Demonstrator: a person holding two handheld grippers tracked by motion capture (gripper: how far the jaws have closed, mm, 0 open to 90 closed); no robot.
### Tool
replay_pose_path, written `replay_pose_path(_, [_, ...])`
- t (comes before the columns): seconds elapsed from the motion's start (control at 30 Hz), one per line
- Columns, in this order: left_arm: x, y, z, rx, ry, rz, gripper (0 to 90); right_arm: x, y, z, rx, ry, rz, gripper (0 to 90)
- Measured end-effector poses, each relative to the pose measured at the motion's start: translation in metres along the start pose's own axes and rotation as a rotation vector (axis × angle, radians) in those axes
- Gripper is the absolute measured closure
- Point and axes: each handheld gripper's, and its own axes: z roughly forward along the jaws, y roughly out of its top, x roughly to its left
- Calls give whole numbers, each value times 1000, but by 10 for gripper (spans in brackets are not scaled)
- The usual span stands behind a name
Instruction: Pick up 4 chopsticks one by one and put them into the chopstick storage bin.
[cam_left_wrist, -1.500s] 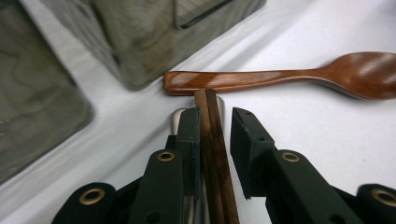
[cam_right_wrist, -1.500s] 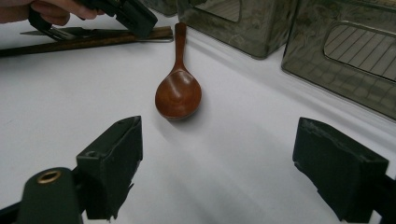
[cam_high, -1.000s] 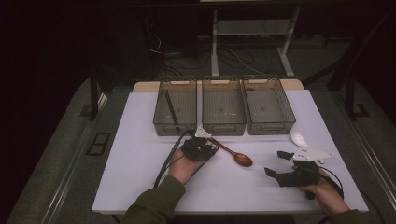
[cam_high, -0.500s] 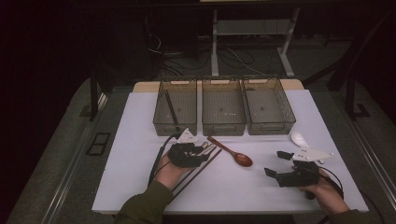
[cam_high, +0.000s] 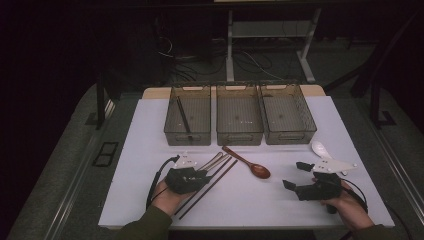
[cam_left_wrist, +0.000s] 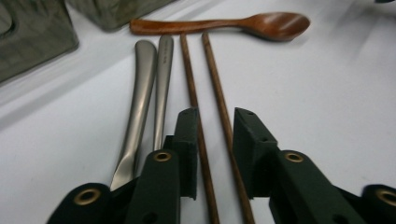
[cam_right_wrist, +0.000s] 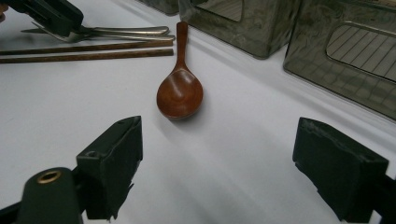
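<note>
Wooden chopsticks now lie between the left tongs' narrowly parted jaws, lower centre, after pulling back; right tongs gape wide.

Bare worktop lies open across the lower middle of the high view, between the two claws; the wooden spoon, chopsticks and metal cutlery crowd the centre left; three bins wall off the upper middle; a white spoon sits at right.
</note>
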Motion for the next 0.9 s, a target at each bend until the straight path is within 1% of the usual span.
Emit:
replay_pose_path(0.13, [0,-2,5,19,-9,-3,745,0,0,0,1,0,-2,155])
replay_pose_path(0.3, [3,-3,9,43,9,-10,779,0,0,0,1,2,-2,155])
replay_pose_path(0.37, [4,-4,10,38,10,-18,789,0,0,0,1,2,-4,155])
replay_pose_path(0.43, [4,-4,10,39,12,-17,790,0,0,0,2,2,-6,155])
replay_pose_path(0.57, [2,-3,12,44,17,-7,791,0,0,0,2,2,-6,155])
replay_pose_path(0.6, [2,-3,12,55,24,3,791,0,0,1,3,2,-6,155])
replay_pose_path(0.63, [1,-2,13,61,27,5,791,0,0,1,3,2,-7,155])
replay_pose_path(0.8, [-1,-1,16,77,28,20,795,0,0,1,2,0,-8,155])
replay_pose_path(0.83, [-2,-1,17,78,28,16,798,0,0,1,3,1,-7,155])
replay_pose_path(0.87, [-2,-1,18,83,29,28,803,0,0,1,2,1,-8,155])
replay_pose_path(0.9, [-2,0,18,94,36,32,805,0,0,0,3,2,-9,155])
